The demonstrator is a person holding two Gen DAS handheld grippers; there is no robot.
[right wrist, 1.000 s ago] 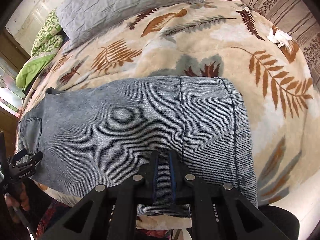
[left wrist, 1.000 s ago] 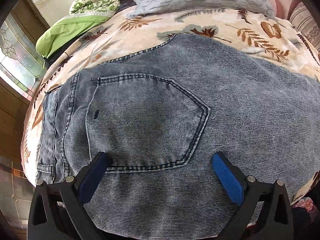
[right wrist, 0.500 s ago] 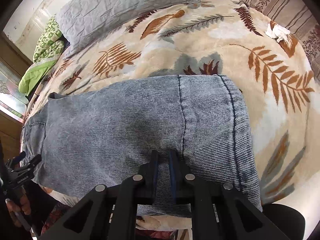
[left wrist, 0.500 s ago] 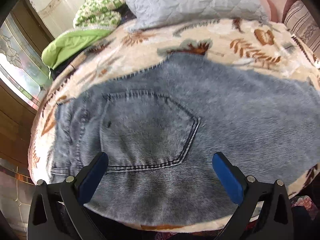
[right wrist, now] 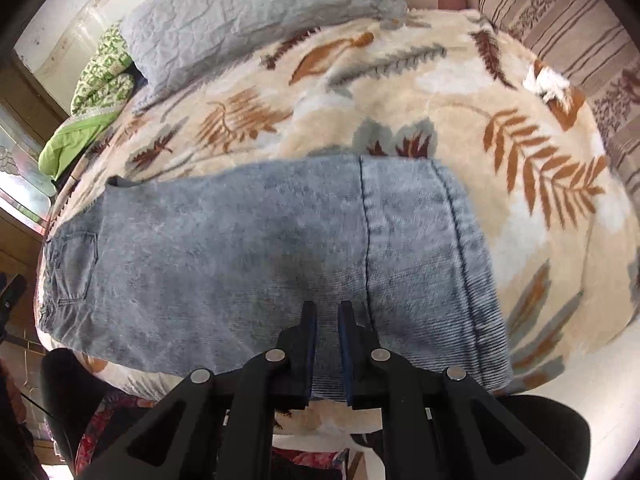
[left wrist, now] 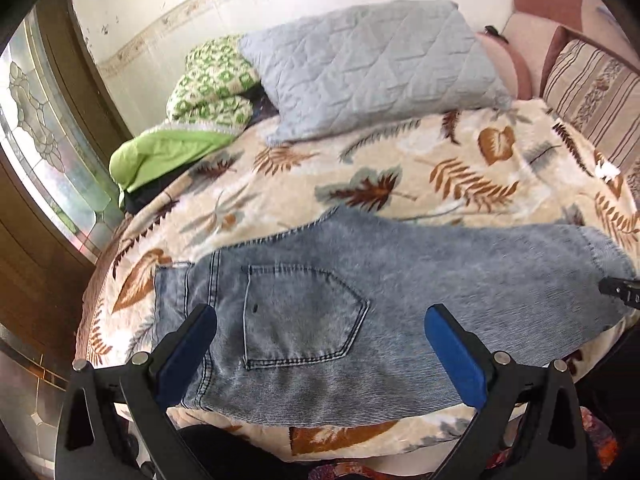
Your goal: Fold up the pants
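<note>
Nearest me, my right gripper [right wrist: 327,312] has its fingers pinched nearly together with nothing between them, hanging over the folded end of the jeans [right wrist: 248,248]. My left gripper [left wrist: 320,316] has its fingers spread wide and empty above the back pocket [left wrist: 300,316]. The jeans lie flat, folded lengthwise, along the near edge of the bed. For a clean next fold I'd take the waistband corners evenly and keep the seams lined up. Beyond stretches the leaf-print blanket [left wrist: 400,168], then a grey quilted pillow [left wrist: 368,68], green bedding [left wrist: 176,148] and a stained-glass window [left wrist: 36,120].

Leaf-print bed blanket [left wrist: 420,168] carries folded jeans [left wrist: 400,280] and grey pillow [left wrist: 368,68]
</note>
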